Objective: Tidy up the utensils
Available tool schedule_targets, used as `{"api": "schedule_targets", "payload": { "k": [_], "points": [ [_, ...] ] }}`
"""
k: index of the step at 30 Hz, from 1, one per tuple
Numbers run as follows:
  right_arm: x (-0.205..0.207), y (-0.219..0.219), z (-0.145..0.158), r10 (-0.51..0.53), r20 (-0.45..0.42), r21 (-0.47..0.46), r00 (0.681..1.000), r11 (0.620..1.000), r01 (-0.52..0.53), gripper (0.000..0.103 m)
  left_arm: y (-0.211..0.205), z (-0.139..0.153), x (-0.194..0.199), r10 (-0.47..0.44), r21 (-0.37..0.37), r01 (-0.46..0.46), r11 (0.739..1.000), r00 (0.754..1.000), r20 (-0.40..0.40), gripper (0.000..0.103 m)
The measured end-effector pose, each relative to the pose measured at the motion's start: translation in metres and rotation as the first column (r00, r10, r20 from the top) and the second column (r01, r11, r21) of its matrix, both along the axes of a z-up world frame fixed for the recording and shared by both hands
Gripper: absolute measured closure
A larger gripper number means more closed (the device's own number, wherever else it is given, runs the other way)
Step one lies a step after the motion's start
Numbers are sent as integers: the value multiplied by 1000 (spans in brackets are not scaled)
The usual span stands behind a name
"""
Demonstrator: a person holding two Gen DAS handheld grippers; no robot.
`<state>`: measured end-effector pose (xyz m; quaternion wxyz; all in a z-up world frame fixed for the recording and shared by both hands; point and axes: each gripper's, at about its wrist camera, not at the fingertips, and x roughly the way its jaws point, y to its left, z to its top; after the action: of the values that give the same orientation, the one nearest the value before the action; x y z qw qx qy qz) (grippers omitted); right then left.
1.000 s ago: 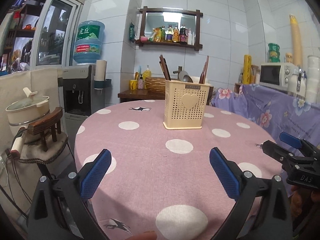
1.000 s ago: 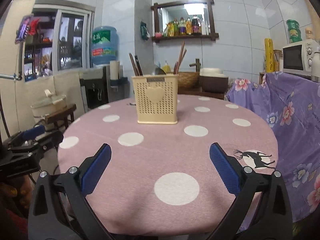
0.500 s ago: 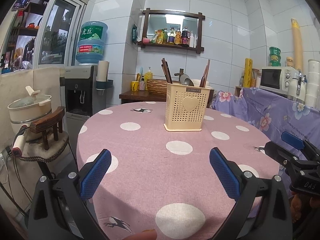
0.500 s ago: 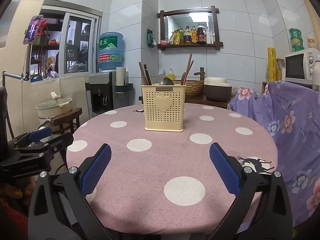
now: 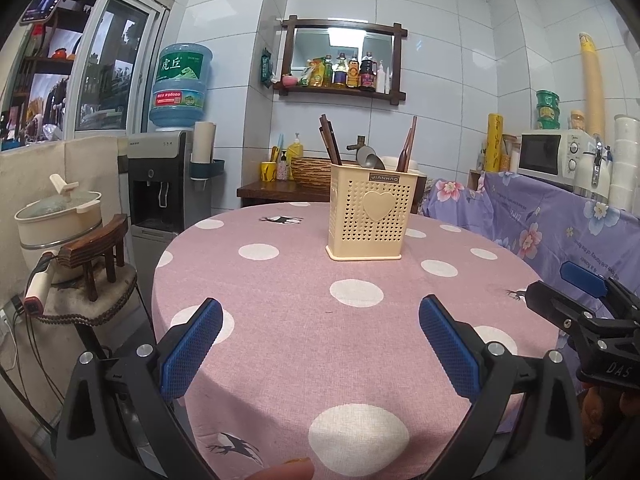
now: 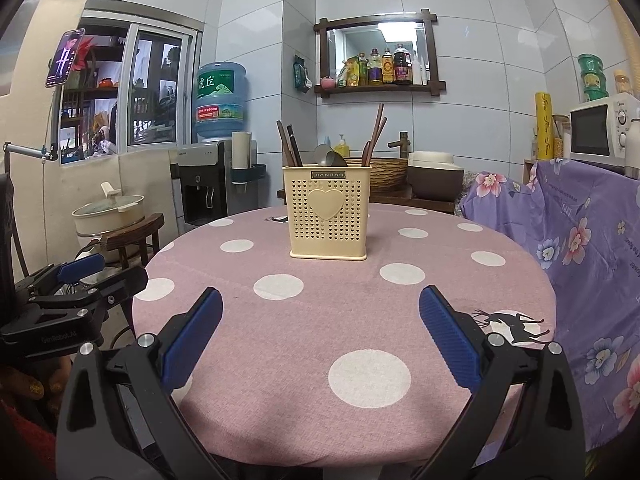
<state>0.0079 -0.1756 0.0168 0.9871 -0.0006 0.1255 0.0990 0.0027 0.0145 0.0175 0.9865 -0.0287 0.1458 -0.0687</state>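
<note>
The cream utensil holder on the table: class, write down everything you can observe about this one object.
The utensil holder is a cream, plastic-looking rectangular box, its walls perforated with small holes, with a raised heart and a dark label reading JIANHAO on the front. It stands upright on the pink polka-dot tablecloth, near the middle of the table. Dark chopsticks, reddish-brown sticks and a metal spoon stick out the top. Neither gripper touches it.
</note>
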Motion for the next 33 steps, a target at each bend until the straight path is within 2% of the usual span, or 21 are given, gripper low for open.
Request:
{"api": "schedule_targets", "payload": {
  "k": [33],
  "points": [
    [5, 2, -8, 12, -29, 7, 1000, 1000, -12, 6, 0, -3, -1, -13, -2, 13, 1000, 1000, -9, 5]
  ]
}}
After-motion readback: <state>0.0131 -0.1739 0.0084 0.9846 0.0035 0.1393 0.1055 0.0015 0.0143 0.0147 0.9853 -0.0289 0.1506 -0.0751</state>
